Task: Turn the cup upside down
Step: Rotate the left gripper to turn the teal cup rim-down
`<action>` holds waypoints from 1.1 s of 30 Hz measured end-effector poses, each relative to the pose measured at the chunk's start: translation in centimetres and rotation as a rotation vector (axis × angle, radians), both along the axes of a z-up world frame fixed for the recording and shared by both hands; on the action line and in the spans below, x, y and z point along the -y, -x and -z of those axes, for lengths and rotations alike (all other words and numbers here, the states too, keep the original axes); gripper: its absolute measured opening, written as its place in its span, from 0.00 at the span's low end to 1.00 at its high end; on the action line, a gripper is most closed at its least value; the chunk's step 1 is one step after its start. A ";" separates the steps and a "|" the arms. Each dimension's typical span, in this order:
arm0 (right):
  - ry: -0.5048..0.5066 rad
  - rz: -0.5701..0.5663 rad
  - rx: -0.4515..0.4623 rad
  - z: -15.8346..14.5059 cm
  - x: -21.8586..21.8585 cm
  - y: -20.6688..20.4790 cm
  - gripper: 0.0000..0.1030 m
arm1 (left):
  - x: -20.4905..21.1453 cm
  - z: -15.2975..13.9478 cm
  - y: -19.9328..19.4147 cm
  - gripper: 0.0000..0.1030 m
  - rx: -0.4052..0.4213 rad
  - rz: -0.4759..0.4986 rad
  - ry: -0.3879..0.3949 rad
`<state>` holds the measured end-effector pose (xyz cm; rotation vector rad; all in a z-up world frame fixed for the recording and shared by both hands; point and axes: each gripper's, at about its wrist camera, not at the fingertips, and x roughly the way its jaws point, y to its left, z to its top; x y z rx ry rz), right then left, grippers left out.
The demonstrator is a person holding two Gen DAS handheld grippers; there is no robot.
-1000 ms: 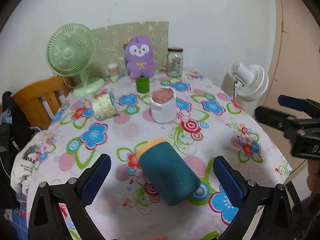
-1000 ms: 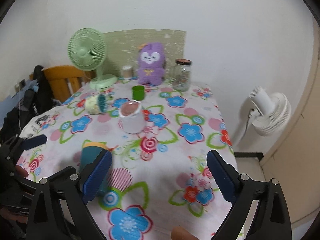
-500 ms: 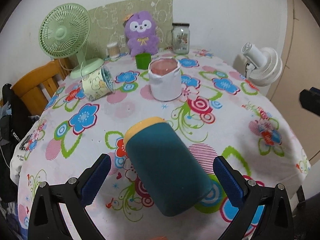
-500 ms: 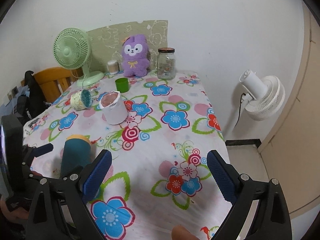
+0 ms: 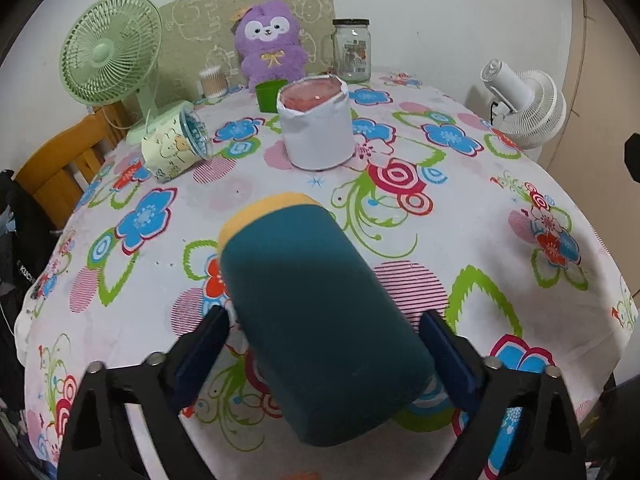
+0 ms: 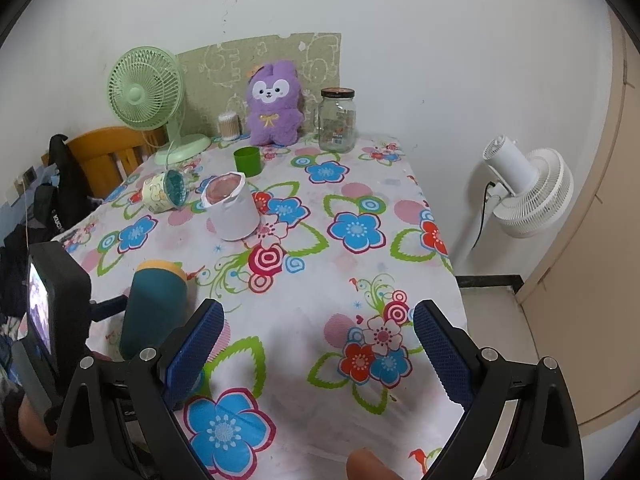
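Note:
A dark teal cup with a yellow rim [image 5: 316, 312] lies on its side on the floral tablecloth, rim pointing away from me. My left gripper [image 5: 324, 352] is open and straddles the cup's closed end, one blue pad on each side; I cannot tell whether the pads touch it. The cup also shows at the left of the right wrist view [image 6: 154, 308], with the left gripper's body beside it. My right gripper [image 6: 318, 348] is open and empty above the table's front right part.
A white paper-wrapped pot [image 5: 316, 124], a cartoon-print cup on its side [image 5: 174, 148], a small green cup [image 5: 270, 94], a glass jar [image 5: 352, 50], a purple plush [image 5: 270, 48] and a green fan [image 5: 112, 56] stand further back. A white fan [image 6: 524, 192] stands right of the table.
My left gripper has moved forward and down, so the teal cup now sits between its pads. My right gripper has drawn back a little and lifted.

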<state>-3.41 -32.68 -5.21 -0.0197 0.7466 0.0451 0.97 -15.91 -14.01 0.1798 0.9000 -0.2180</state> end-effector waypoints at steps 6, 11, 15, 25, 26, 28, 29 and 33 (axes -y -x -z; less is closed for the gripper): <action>-0.004 0.010 -0.005 0.1 0.3 0.0 0.94 | -0.5 -0.2 -0.1 0.83 0.006 -0.003 0.018; -0.005 0.000 0.002 0.0 0.0 0.0 0.94 | -1.4 -1.7 0.2 0.75 0.032 -0.007 0.043; -0.008 -0.019 0.009 -0.2 -0.8 0.0 0.94 | -2.3 -3.0 0.2 0.68 0.056 -0.020 0.061; 0.000 -0.044 0.016 -0.5 -2.0 0.5 0.94 | -4.7 -6.8 0.4 0.66 0.152 -0.058 0.092; 0.000 -0.045 0.018 -0.6 -2.0 0.5 0.94 | -4.9 -7.3 0.4 0.66 0.159 -0.059 0.092; 0.003 -0.051 0.022 -0.7 -2.3 0.6 0.94 | -5.3 -8.2 0.6 0.65 0.177 -0.064 0.089; 0.003 -0.053 0.023 -0.8 -2.4 0.7 0.94 | -5.5 -8.6 0.7 0.65 0.185 -0.067 0.087; 0.006 -0.071 0.025 -1.0 -3.2 0.7 0.94 | -6.2 -10.2 1.2 0.65 0.205 -0.072 0.094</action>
